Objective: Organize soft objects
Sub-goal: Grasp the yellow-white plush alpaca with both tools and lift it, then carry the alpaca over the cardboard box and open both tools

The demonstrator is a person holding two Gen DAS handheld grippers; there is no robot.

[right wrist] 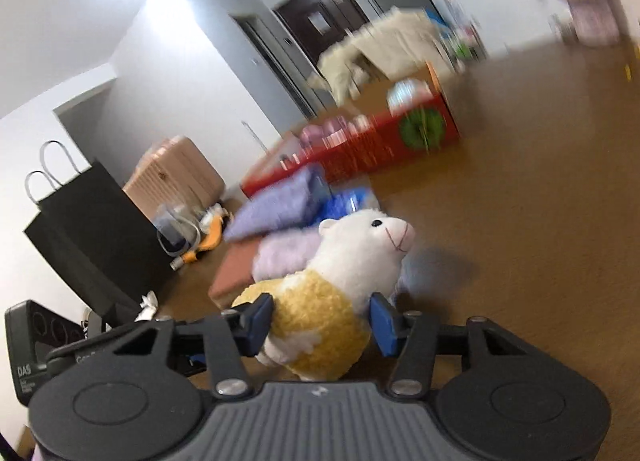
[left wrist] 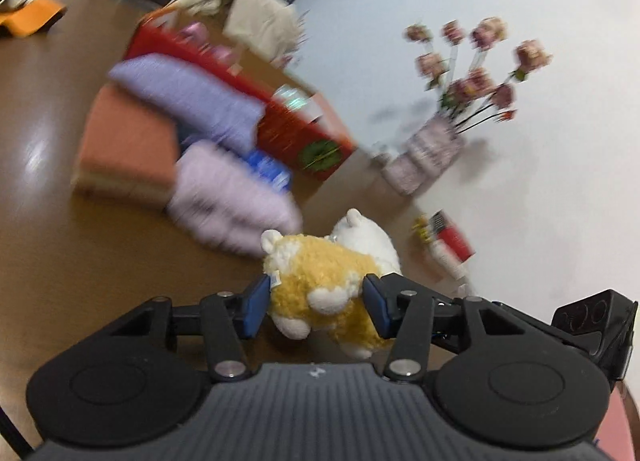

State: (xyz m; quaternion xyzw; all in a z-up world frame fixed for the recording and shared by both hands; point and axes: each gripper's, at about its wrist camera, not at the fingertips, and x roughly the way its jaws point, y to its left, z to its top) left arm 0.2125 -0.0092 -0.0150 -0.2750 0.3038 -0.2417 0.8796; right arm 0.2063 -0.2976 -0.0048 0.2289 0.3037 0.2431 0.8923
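A yellow-and-white plush alpaca (left wrist: 320, 269) sits between the blue pads of my left gripper (left wrist: 316, 293), rear toward the camera, and both pads press into its fleece. In the right wrist view a matching plush alpaca (right wrist: 320, 301) faces up and right, with my right gripper (right wrist: 320, 313) shut on its yellow body. I cannot tell whether both views show the same toy. Behind it on the brown floor lie a purple pillow (left wrist: 188, 101), a pale pink pillow (left wrist: 228, 201) and an orange cushion (left wrist: 124, 141).
A red box (left wrist: 304, 137) stands open behind the pillows, with beige cloth (left wrist: 256, 17) beyond it. A vase of flowers (left wrist: 436, 149) stands by the white wall. A black paper bag (right wrist: 92, 229) and a pink suitcase (right wrist: 176, 177) line the left wall.
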